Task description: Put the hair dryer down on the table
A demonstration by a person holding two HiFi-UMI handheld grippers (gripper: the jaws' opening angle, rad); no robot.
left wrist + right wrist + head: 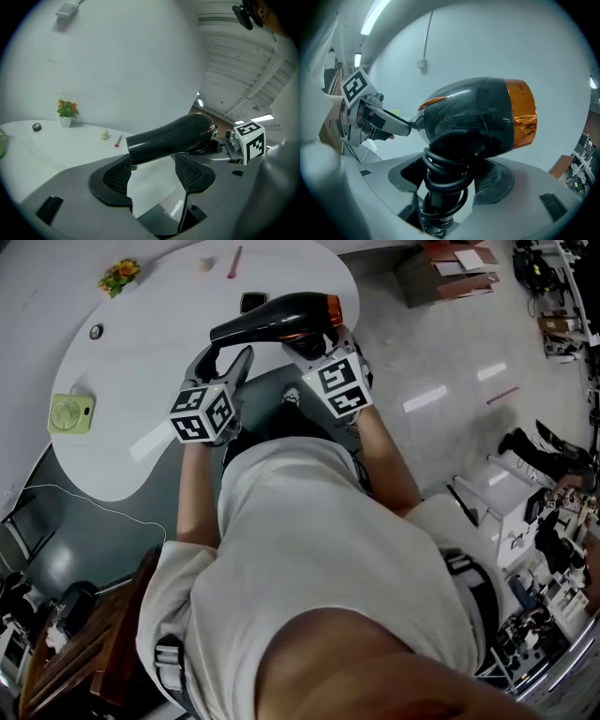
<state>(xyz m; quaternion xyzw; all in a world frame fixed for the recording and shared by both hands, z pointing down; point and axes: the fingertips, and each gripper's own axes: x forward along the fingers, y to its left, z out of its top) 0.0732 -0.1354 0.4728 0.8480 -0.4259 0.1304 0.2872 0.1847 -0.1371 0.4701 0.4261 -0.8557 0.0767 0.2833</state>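
Losing most of the hair dryer [478, 117] handle behind its coiled cord [440, 161]. Being clenched there by the right gripper [450, 179], jaws pressing the wrapped handle from both sides. Hanging in the air over the near edge of the white table [159, 381]. Lying crosswise just past the left gripper [152, 171], jaws standing apart, contact proving impossible to confirm. Holding orange flowers [68, 107]: small white pot [65, 122], far across the table.

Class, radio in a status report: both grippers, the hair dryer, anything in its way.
Right gripper shut on hair dryer handle. Left gripper open, nozzle across its tips. Held above table edge; small dark item just beyond.
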